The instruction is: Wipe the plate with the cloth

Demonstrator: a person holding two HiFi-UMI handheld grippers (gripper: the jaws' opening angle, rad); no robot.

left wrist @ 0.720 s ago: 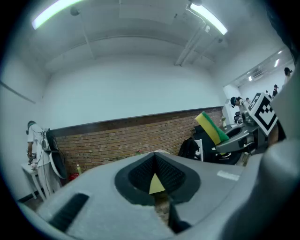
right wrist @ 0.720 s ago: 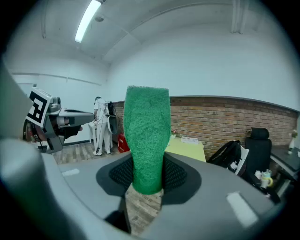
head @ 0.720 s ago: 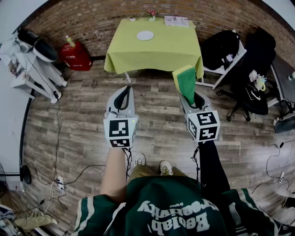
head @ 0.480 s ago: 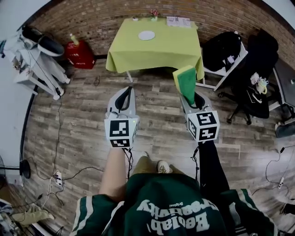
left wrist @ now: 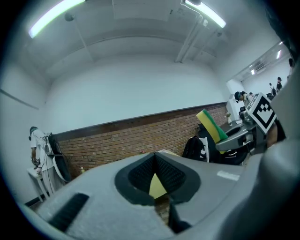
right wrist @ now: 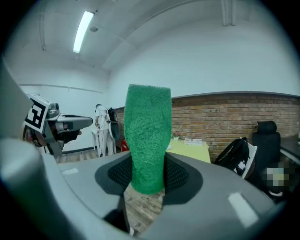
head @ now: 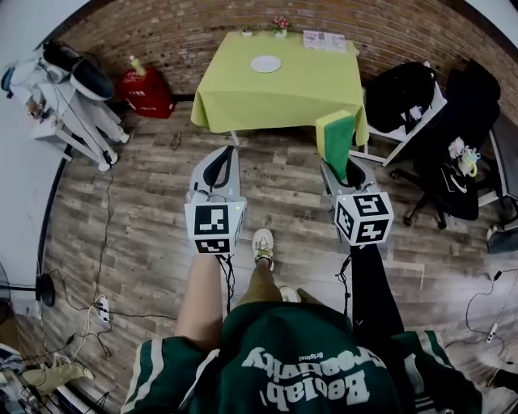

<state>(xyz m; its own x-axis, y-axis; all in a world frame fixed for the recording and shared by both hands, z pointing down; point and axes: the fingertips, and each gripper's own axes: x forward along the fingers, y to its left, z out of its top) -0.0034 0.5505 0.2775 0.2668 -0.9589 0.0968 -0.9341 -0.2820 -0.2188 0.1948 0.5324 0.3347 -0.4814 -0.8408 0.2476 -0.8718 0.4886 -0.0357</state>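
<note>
A white plate (head: 265,64) lies on the table with the yellow-green cloth (head: 275,101), far ahead by the brick wall. My right gripper (head: 344,166) is shut on a green and yellow sponge (head: 337,139) that stands upright out of its jaws; in the right gripper view the green face of the sponge (right wrist: 147,136) fills the middle between the pads. My left gripper (head: 218,158) is held level beside it, shut and holding nothing, its pads meeting at the tip (left wrist: 154,157). Both are in the air over the wooden floor, well short of the table.
A red crate (head: 147,95) and a white rack (head: 69,105) stand left of the table. A white chair with black bags (head: 401,97) and an office chair (head: 461,162) stand to the right. Cables (head: 105,307) trail on the floor. A flower pot (head: 281,24) and papers (head: 328,40) sit at the table's back.
The person has stepped forward, one foot now out in front. The table sits slightly nearer and more to the right in view. Both grippers keep their state, the sponge still held.
</note>
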